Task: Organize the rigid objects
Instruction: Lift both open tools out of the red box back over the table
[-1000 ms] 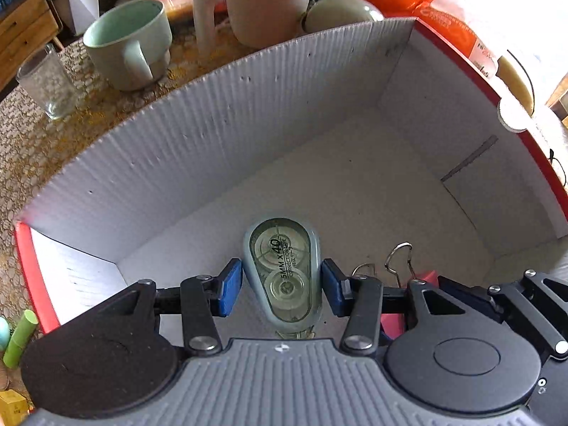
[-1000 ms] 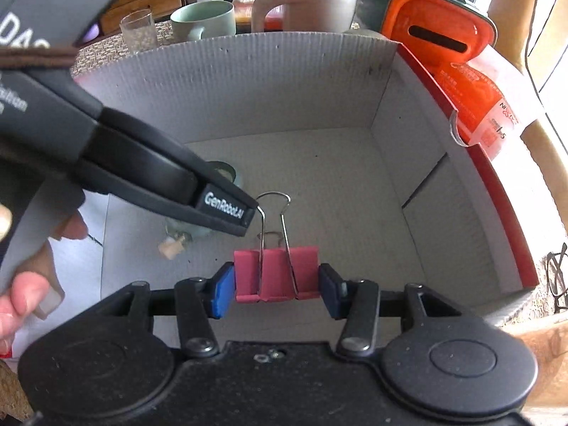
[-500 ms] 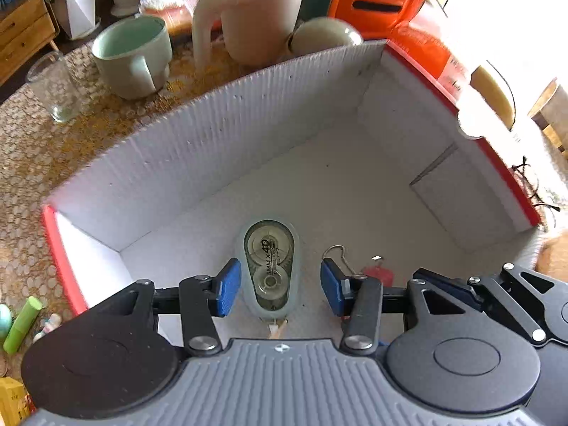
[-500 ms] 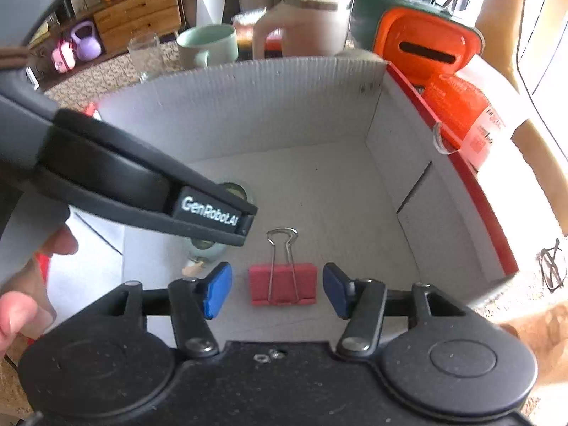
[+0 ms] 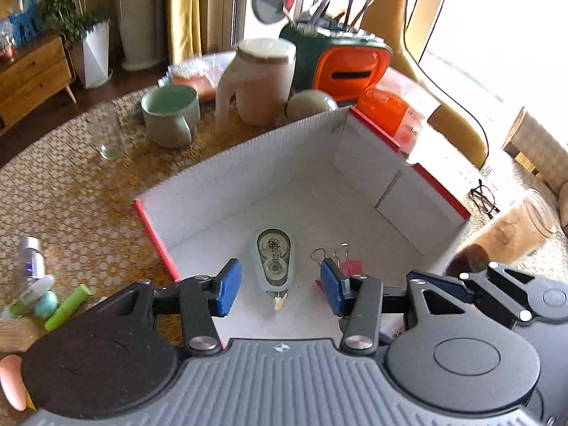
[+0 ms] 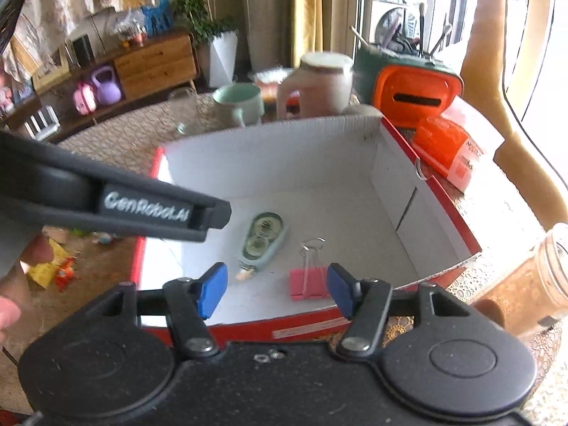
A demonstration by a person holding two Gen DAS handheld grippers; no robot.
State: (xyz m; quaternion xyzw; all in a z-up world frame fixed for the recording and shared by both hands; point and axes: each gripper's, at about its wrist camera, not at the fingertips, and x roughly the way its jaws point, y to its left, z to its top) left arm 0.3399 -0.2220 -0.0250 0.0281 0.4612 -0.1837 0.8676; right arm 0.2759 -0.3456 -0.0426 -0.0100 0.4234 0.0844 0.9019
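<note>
Both the left tongs point(image 5: 280, 289) and right tongs point(image 6: 275, 289) hang apart and empty above the box point(image 5: 248, 163), where correction tape point(image 5: 275, 264) and pink binder clip point(image 6: 308, 282) already lie at lower centre, while small items point(image 5: 53, 301) at lower left look unsorted.

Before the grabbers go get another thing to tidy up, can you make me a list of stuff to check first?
1. Left gripper open and holding nothing: ok.
2. Right gripper open and holding nothing: ok.
3. Tape roller lying flat on the floor of the box, apart from both grippers: ok.
4. Pink clip lying inside the box, beside the tape roller and not touching it: ok.
5. More things waiting on the table: ok, a green marker and a small bottle lie left of the box.
6. Whether the glass or mug should go in too: cannot tell.
</note>
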